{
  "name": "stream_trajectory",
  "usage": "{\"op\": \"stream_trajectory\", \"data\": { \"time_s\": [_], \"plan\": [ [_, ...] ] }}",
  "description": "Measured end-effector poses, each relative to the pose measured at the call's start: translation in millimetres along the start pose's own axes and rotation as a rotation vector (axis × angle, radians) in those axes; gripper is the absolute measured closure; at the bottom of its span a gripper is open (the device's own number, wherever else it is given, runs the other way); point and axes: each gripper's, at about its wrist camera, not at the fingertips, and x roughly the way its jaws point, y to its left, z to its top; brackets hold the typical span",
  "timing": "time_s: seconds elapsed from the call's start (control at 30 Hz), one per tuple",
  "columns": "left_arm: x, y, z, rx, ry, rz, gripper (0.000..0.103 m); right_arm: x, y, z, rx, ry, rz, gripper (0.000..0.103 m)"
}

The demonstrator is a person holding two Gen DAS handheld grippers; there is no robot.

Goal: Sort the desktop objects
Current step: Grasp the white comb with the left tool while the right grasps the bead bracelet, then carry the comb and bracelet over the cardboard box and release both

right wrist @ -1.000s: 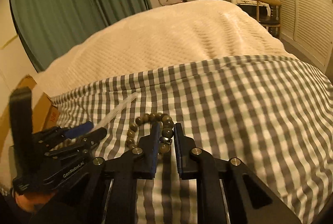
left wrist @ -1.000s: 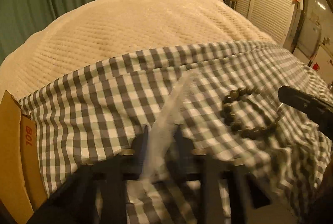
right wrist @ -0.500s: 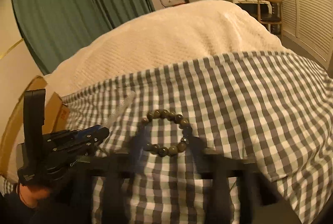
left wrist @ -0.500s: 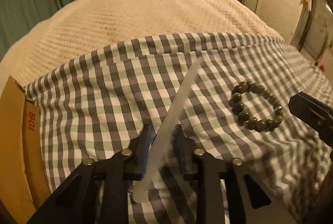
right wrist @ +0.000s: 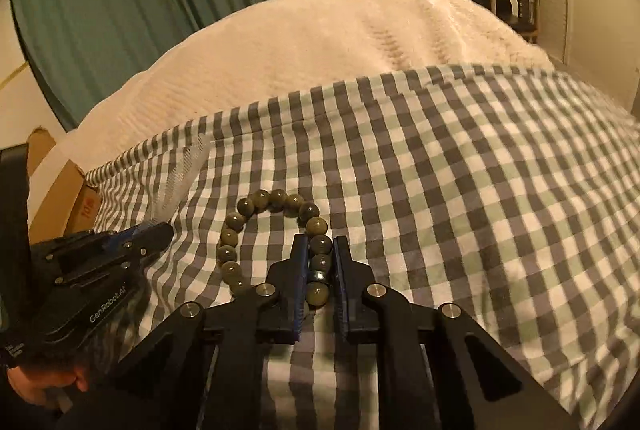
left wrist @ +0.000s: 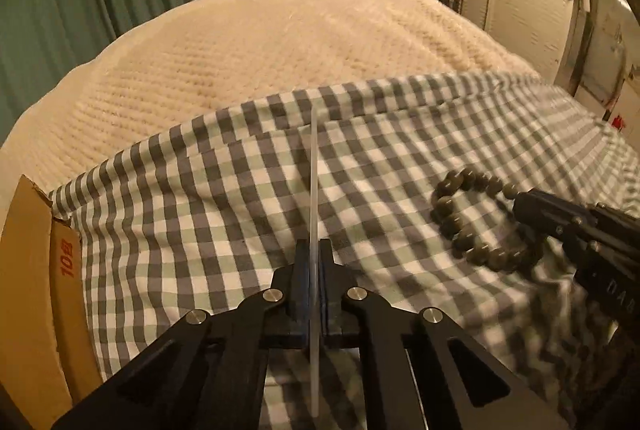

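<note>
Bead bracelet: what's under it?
The bead bracelet lies on the checked cloth, right gripper fingers closed on one side. What is under the cloth is covered.

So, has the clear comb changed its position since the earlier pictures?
Yes. The comb, which lay flat and slanted on the checked cloth, now stands on edge, clamped in the left gripper.

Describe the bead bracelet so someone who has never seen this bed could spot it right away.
Find the grey-and-white checked cloth spread over the near end of the cream blanket. On it lies the bead bracelet, with the right tongs closed on its side. It is a ring of round olive beads, unlike the flat clear comb nearby.
</note>
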Motion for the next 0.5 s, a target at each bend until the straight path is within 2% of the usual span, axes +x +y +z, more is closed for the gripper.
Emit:
{"op": "stream_trajectory", "data": {
  "time_s": [0.2,0.5],
  "plan": [
    [-20.1,-4.3,7.1,-0.001,-0.044,-0.026,0.100,-24.2,14.7,1.9,-0.068,-0.059,-0.024,0.092],
    [-48.0,-6.5,14.5,-0.036,-0.087,-0.084,0.100,-62.2,28.9,11.5,-0.106,-0.125,0.001,0.092]
  ]
}}
